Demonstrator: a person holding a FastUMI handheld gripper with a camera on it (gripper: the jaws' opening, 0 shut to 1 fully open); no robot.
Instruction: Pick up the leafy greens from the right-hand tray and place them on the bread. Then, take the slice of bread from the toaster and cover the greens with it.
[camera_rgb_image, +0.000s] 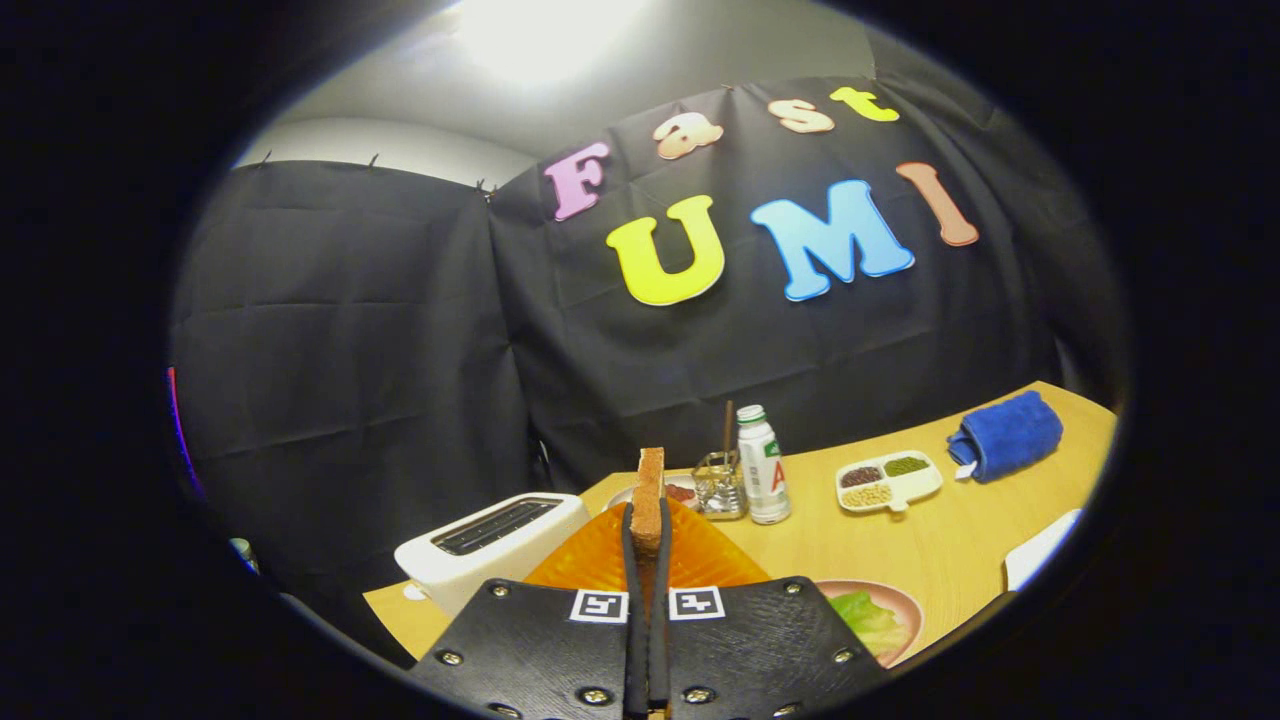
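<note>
The gripper (648, 545) held the bread slice (650, 500) upright on its edge, both fingers (633, 560) pressed against its faces, lifted above the table (930, 555). The toaster (490, 545) stood at the table's left edge, just left of the fingers, its slots facing up. An orange ribbed piece (700, 555) lay right behind the fingers; what it was could not be told. Right of the fingers, near the front edge, a plate (905, 600) carried the greens (865, 620); the bread under them could not be made out. Bare tabletop stretched from that plate toward the back. Along the back edge stood a small glass holder (720, 485) with a stick in it, a bottle (763, 465) touching or just beside it, then a divided dish (925, 485) with dark, green and pale beans in separate compartments. A rolled blue towel (1005, 435) lay at the far right corner. A white tray's corner (1040, 550) showed at the right edge.
</note>
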